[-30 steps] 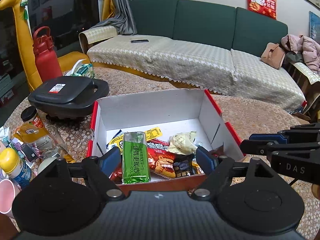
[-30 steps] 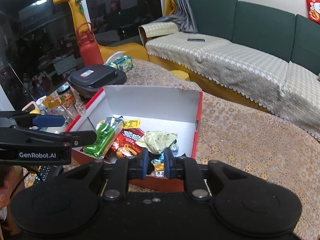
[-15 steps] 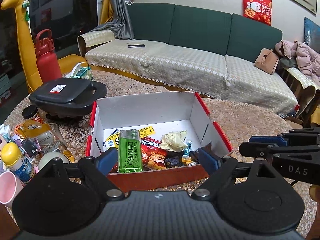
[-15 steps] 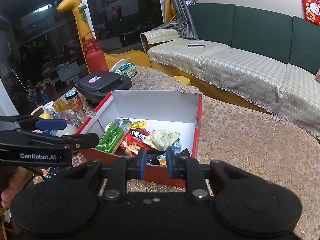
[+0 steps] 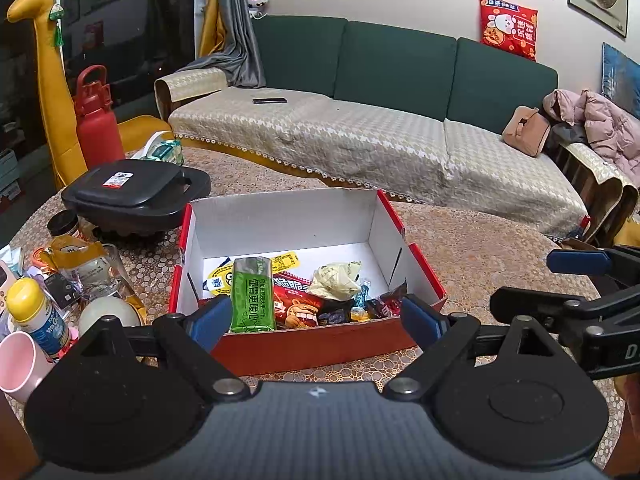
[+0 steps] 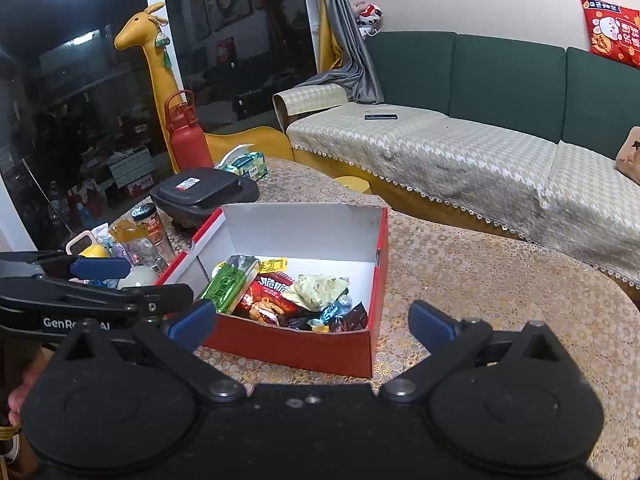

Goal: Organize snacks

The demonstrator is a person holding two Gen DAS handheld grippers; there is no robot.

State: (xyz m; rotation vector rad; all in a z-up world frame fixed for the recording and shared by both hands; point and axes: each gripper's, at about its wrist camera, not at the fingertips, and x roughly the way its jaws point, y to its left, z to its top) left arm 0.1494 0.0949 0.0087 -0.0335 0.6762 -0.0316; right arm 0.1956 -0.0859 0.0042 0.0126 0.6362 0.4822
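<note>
A red cardboard box (image 5: 320, 346) with white inner walls (image 6: 304, 228) sits on the round table. Inside lie a green packet (image 5: 253, 298) (image 6: 229, 283), a red snack bag (image 5: 298, 300) (image 6: 267, 296), a pale crumpled wrapper (image 5: 335, 278) (image 6: 318, 286), a yellow packet (image 5: 285, 259) and several small dark candies (image 6: 344, 318). My left gripper (image 5: 318, 318) hovers in front of the box's near wall, its jaws opening with nothing gripped between them. My right gripper (image 6: 312, 322) also hangs before the box, its jaws opening wide and empty.
Left of the box stand a black lidded pan (image 5: 136, 188), a red bottle (image 5: 96, 120), jars, a yellow-capped bottle (image 5: 34, 314) and a pink cup (image 5: 18, 360). A green sofa (image 5: 396, 76) with a beige cover runs behind the table. Patterned tablecloth (image 6: 500, 280) stretches to the right.
Both grippers have drawn back from the box and risen a little. The right gripper's jaws went from nearly shut to wide apart. The left jaws widened a bit.
</note>
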